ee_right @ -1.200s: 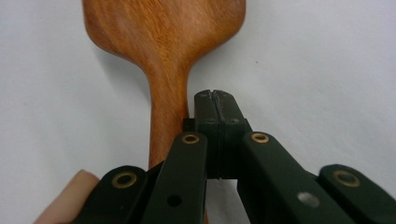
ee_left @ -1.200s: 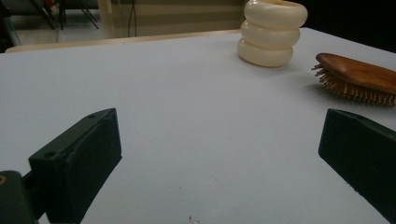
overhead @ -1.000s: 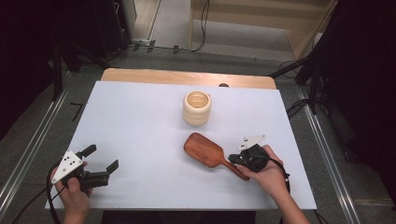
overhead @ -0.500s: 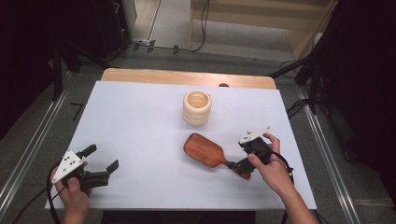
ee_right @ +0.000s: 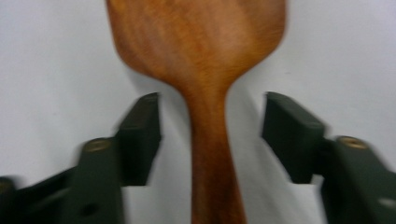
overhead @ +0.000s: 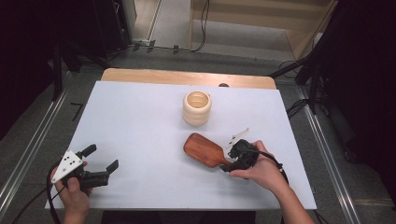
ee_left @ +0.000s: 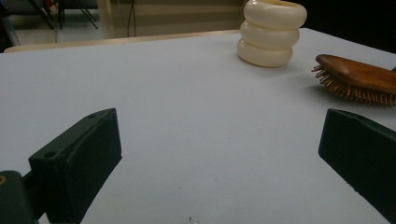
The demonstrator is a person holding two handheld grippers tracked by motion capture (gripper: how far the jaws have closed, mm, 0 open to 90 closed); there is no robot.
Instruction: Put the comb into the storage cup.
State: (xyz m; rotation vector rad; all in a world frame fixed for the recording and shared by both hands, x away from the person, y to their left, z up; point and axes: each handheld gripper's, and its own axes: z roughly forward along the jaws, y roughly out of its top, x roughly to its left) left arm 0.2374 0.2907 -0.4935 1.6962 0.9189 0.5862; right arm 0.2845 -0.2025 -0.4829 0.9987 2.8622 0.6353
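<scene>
A wooden hairbrush (overhead: 203, 150) lies bristles down on the white table (overhead: 140, 121), right of centre, its handle pointing toward the near right. My right gripper (overhead: 226, 165) straddles that handle. In the right gripper view the handle (ee_right: 210, 154) runs up between the two jaws with a gap on each side, and the brush head (ee_right: 196, 42) is beyond them. The jaws have just been closing around the handle and the pads do not press on it. My left gripper (overhead: 102, 157) rests at the near left, open with nothing between its jaws (ee_left: 219, 140).
A cream ribbed cup (overhead: 197, 108) stands upright behind the brush, seen far off in the left gripper view (ee_left: 272, 32) next to the brush (ee_left: 357, 74). A wooden strip (overhead: 187, 77) edges the table's far side. Cables trail on the floor beyond.
The right gripper lifted off the handle half a second ago, with its jaws wide, and has come back down with the jaws on both sides of it. The left gripper stayed still.
</scene>
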